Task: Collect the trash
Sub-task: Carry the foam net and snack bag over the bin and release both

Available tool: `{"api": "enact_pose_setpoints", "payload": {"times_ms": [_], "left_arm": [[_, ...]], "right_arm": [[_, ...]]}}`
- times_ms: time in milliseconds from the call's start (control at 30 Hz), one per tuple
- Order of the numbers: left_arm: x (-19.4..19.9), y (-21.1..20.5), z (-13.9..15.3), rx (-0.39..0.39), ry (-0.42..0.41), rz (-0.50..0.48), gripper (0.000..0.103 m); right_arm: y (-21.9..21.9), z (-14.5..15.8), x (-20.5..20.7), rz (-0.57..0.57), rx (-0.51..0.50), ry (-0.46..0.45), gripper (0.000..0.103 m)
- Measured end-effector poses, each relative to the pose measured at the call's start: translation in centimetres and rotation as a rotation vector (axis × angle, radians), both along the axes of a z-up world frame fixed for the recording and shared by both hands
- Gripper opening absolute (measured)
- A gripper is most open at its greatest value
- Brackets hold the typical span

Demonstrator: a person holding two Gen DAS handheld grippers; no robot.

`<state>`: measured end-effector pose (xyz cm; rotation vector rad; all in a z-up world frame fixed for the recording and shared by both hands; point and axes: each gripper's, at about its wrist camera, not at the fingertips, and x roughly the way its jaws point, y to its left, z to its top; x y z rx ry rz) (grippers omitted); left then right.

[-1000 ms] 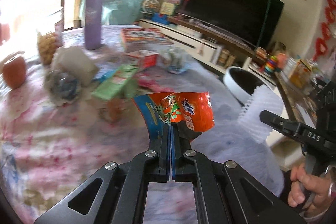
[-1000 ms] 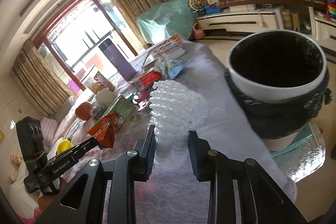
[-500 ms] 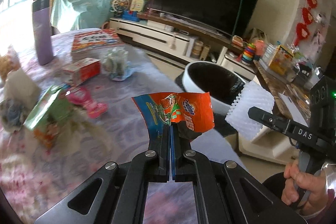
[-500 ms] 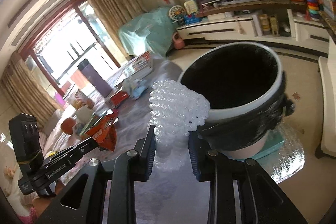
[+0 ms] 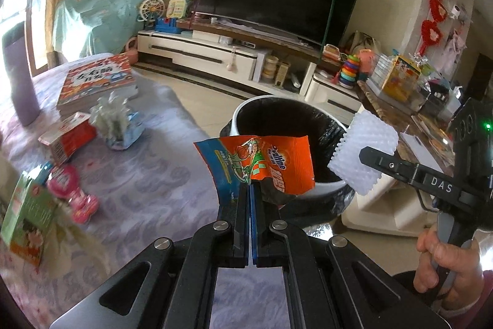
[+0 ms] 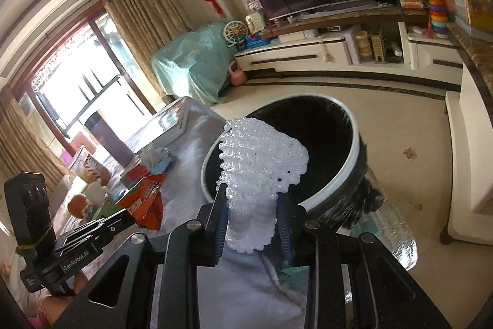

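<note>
My left gripper (image 5: 251, 188) is shut on an orange and blue snack wrapper (image 5: 258, 164), held up over the table edge just in front of the bin. The bin (image 5: 243, 116) is round, white-rimmed and lined with a black bag (image 6: 326, 144). My right gripper (image 6: 252, 199) is shut on a white foam fruit net (image 6: 262, 162), which stands over the bin's near rim. In the left wrist view the foam net (image 5: 363, 153) and the right gripper (image 5: 366, 154) sit at the bin's right side. The right wrist view shows the wrapper (image 6: 146, 199) in the left gripper (image 6: 131, 213) at lower left.
On the purple-patterned tablecloth (image 5: 148, 184) lie a book (image 5: 95, 82), a red box (image 5: 67, 137), a crumpled tissue (image 5: 112, 116), a pink item (image 5: 72, 193), a green packet (image 5: 27, 215) and a purple bottle (image 5: 18, 82). A TV stand (image 5: 222, 54) lines the far wall. A person's hand (image 5: 446, 261) grips the right handle.
Both grippers have swung right, from over the table toward the bin, carrying the wrapper and the foam net. The bin is now larger and nearer in both views.
</note>
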<state>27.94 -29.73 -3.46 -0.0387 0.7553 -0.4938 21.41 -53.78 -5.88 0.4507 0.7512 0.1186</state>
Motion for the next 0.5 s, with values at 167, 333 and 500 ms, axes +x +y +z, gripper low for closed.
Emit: {"api": "enact_pose_setpoints", "payload": {"times_ms": [167,333,500], "left_arm": [[1.2,-1.5,-0.1,0.003,0.004,-0.014,0.000],[2.4,-3.0,0.0,0.012,0.001,-0.027,0.000],[3.5,-4.2,-0.2,0.020,0.008,-0.031,0.000]], "right_arm": [[-1.0,0.0,0.8,-0.012,-0.005,0.003,0.029],[-1.5,-0.1,1.8,-0.013,-0.013,0.009,0.029],[-2.1,-0.3,3.1,-0.009,-0.023,0.032,0.029]]}}
